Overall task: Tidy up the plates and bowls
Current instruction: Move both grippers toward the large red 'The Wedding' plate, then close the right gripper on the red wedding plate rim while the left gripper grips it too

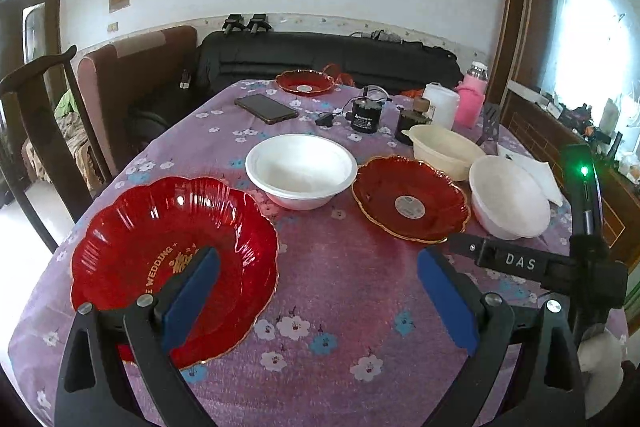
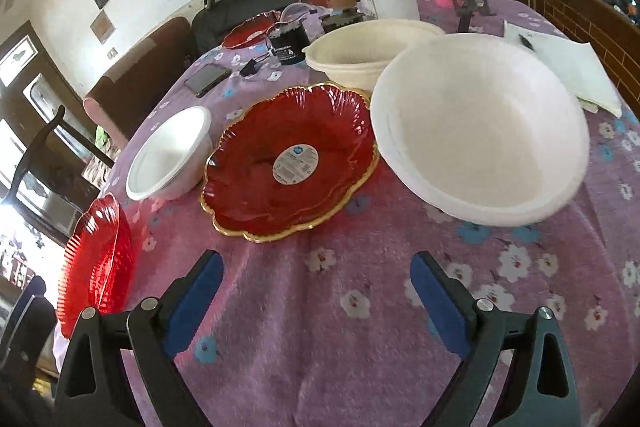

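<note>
Left wrist view: left gripper (image 1: pixel 318 301), jaws spread and empty, hovers beside the near-left red wedding plate (image 1: pixel 172 267); a white bowl (image 1: pixel 301 169) sits farther back.

Right wrist view: right gripper (image 2: pixel 316 301), jaws spread, faces the gold-rimmed red plate (image 2: pixel 290 161). Probably rigid, glossy, slippery, breakable; pinch its scalloped rim.

The left gripper (image 1: pixel 318 277) hangs above the purple floral tablecloth (image 1: pixel 344 291), jaws spread wide, gripping nothing. The right gripper (image 2: pixel 316 277) hovers over that cloth likewise, equally wide.
</note>
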Tool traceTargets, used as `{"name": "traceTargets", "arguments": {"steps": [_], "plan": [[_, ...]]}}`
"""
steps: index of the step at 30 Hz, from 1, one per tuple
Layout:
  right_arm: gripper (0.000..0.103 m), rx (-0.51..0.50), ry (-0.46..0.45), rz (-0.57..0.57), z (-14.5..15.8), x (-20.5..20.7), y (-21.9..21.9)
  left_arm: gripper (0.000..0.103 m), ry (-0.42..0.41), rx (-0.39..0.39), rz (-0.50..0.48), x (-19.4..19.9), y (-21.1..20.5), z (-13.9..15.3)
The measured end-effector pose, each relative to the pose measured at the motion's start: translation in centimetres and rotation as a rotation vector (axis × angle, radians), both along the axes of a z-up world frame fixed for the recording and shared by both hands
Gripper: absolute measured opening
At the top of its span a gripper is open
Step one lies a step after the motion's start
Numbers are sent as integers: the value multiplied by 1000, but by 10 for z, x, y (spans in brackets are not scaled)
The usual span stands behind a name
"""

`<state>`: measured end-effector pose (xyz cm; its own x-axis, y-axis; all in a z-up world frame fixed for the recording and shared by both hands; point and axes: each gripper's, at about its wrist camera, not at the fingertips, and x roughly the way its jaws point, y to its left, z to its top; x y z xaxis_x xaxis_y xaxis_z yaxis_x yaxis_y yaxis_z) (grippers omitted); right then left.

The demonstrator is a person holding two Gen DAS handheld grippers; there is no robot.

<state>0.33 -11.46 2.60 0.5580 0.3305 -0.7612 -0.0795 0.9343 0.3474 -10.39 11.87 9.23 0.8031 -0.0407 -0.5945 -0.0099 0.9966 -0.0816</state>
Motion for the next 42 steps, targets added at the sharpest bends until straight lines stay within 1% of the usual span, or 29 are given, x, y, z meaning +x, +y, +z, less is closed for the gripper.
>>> {"name": "traceTargets", "arguments": {"steps": [4, 6, 9, 11, 14, 17, 19, 21, 22, 24, 26, 28, 30, 33, 35, 36, 37, 38, 39, 40, 42], "plan": [[96, 14, -1, -9, 0, 11, 1, 99, 4, 40, -6, 8, -4, 0], [96, 21, 4, -13, -1, 15, 3, 99, 11, 47, -10, 12, -5, -1], [95, 45, 31, -5, -3, 11, 4, 99, 36, 29, -16, 13, 1, 1], [94, 61, 32, 20, 2, -2, 9, 99, 21, -3, -2, 3, 18, 9], [94, 58, 7, 81, 16, -20, 24, 99, 1, -33, 40, -16, 56, 25], [94, 60, -30, 164, 34, -31, 51, 99, -8, -56, 110, -32, 107, 40], [94, 79, -38, 230, 41, -31, 76, 99, -4, -74, 172, -38, 145, 43], [94, 88, -31, 264, 42, -26, 99, 99, 24, -77, 247, -38, 175, 38], [94, 91, -28, 276, 41, -23, 110, 99, 40, -93, 280, -36, 193, 33], [94, 96, -10, 295, 36, -17, 131, 99, 80, -130, 312, -28, 218, 22], [89, 101, 24, 315, 28, -12, 151, 99, 116, -193, 308, -20, 234, 9], [86, 91, 54, 332, 20, -7, 171, 99, 143, -235, 284, -8, 239, -2], [84, 60, 76, 341, 11, -2, 188, 99, 145, -219, 254, 2, 234, -8], [73, 16, 113, 347, -3, 2, 209, 99, 170, -149, 233, 22, 220, -21], [57, 0, 139, 345, -11, 4, 217, 99, 199, -115, 228, 36, 214, -33], [52, -1, 149, 344, -14, 6, 219, 98, 216, -116, 224, 41, 213, -39], [40, 4, 159, 341, -17, 8, 220, 92, 234, -140, 212, 46, 213, -45], [29, 13, 169, 338, -20, 9, 220, 61, 252, -176, 194, 50, 214, -50], [24, 20, 168, 335, -20, 9, 219, 38, 285, -208, 175, 54, 215, -55], [18, 9, 164, 330, -20, 10, 219, 30, 305, -201, 196, 56, 216, -59], [17, -4, 147, 321, -19, 6, 218, 21, 298, -217, 203, 54, 219, -59]]}}
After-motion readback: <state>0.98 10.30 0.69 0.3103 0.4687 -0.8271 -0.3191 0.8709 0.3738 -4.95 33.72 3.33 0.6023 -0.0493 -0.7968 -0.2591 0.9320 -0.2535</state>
